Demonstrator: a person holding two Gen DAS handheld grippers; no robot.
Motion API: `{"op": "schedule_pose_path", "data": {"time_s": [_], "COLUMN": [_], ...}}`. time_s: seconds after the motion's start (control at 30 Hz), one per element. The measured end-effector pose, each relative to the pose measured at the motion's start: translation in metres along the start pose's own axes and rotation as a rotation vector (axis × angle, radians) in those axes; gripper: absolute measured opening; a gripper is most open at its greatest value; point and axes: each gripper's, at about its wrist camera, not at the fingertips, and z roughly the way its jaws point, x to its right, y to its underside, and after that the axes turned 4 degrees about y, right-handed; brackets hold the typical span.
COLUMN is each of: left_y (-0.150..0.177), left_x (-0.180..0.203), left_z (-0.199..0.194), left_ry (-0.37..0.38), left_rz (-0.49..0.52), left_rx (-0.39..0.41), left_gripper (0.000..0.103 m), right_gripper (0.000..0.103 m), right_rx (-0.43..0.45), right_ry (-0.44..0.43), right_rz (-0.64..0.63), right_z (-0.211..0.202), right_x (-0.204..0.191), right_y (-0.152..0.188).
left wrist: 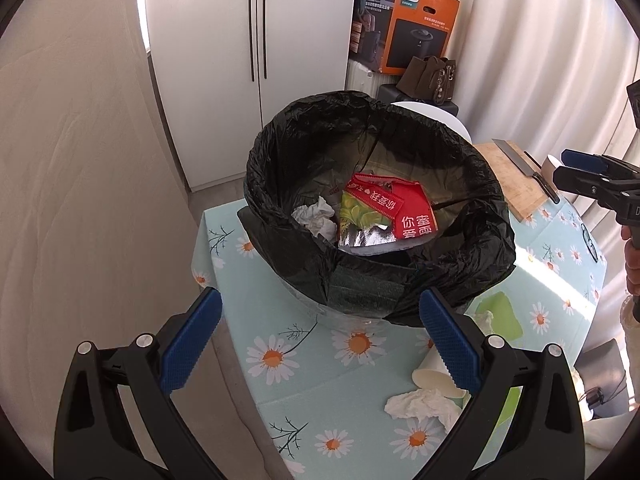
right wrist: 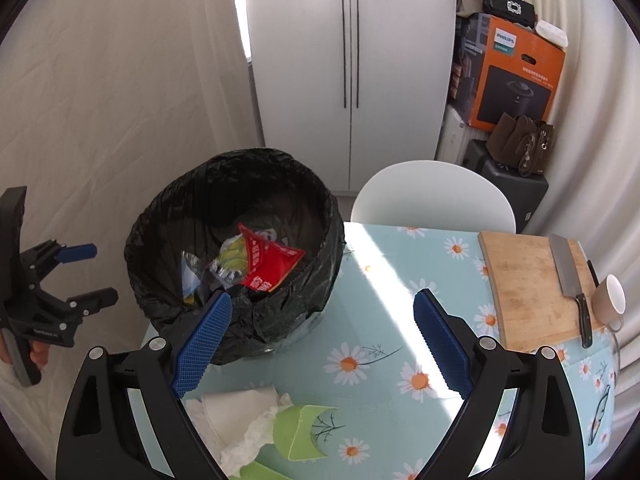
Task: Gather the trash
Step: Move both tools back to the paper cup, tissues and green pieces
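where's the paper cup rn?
Paper cup lies tipped on the tablecloth, near side of the bin, touching a crumpled tissue, behind the left gripper's right finger.

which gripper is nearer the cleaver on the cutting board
Right. The right gripper hovers over the table beside the cleaver; the left gripper is beyond the bin.

- "PHILIPS" is printed on the orange box (left wrist: 416, 24) (right wrist: 516, 76).
- White Chinese characters, among them "你", "爱", "蜜", are printed on the red wrapper (left wrist: 412, 216).

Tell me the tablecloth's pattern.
The tablecloth is light blue with white, orange-centred daisies and thin dark sprigs; it shows best in the right wrist view.
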Motion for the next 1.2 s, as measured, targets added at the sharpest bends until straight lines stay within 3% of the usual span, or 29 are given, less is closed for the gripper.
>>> {"op": "schedule_pose_path", "data": {"time_s": [0.93,1.2], "left_y": [0.085,0.108], "left_x": [0.050,0.063], "left_z": [0.023,0.042], "left_ry": [-0.078,-0.040], "left_rz": [-0.121,-0.169], "left_rx": [-0.104,-0.148], "left_gripper": [0.097,0.097], "right_gripper": [0.088,0.087], "right_rx": [-0.162,-0.257], "right_ry": [-0.114,-0.122], "right_rz": [-0.103,-0.172], "right_z": [0.046,0.074], "right_x": [0.013,0.004], "right_y": [0.070,0.098]}}
